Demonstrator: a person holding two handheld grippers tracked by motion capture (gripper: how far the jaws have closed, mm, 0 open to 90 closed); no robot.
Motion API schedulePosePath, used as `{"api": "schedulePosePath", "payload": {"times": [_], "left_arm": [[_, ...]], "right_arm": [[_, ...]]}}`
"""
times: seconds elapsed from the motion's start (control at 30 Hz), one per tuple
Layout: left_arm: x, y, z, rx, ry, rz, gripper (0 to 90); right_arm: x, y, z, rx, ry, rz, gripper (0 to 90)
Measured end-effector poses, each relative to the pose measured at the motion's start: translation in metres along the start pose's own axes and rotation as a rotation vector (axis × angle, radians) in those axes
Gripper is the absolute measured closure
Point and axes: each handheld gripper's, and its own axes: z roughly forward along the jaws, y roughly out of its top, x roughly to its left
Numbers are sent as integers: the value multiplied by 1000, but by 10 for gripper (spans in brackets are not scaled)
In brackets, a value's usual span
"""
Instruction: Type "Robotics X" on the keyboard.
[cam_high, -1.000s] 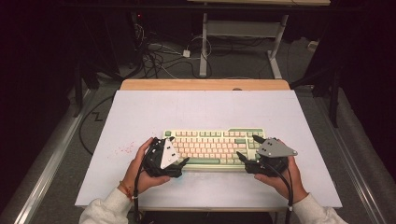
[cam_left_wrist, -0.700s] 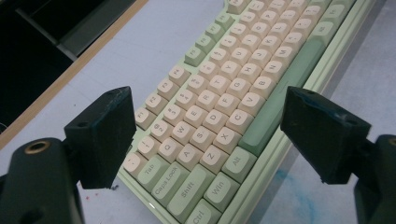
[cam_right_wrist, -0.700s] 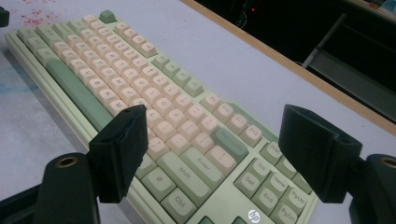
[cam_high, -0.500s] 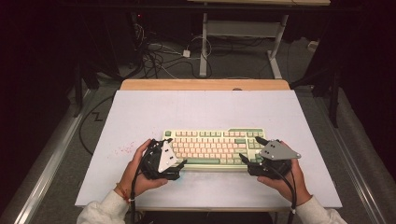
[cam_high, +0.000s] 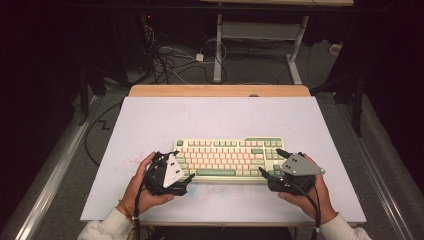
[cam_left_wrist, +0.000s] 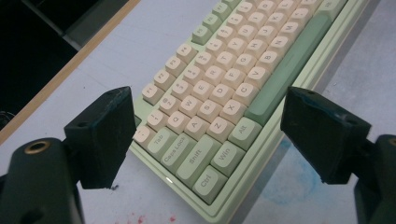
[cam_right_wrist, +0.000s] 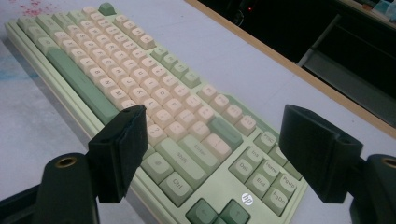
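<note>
Keyboard (cam_high: 227, 159) flat at tabletop (cam_high: 210, 115) centre, near edge; left hand-held gripper (cam_high: 181, 170) released astride its left end; right hand-held gripper (cam_high: 271, 163) released astride right end, seemingly ready to lift.

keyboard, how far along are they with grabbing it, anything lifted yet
Done: both grippers are lined up, the left gripper at the keyboard's left end, the right gripper at its right end. In hand: nothing; both sets of jaws stand open, straddling the ends. Left: closing and lifting. The keyboard lies flat on the table.
</note>
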Motion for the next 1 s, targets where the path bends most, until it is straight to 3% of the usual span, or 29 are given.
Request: {"api": "schedulePosePath", "payload": {"times": [1.0], "left_arm": [[10,-35,-16,34,41,-45,161]], "right_arm": [[-10,-23,-19,28,-53,13,243]]}}
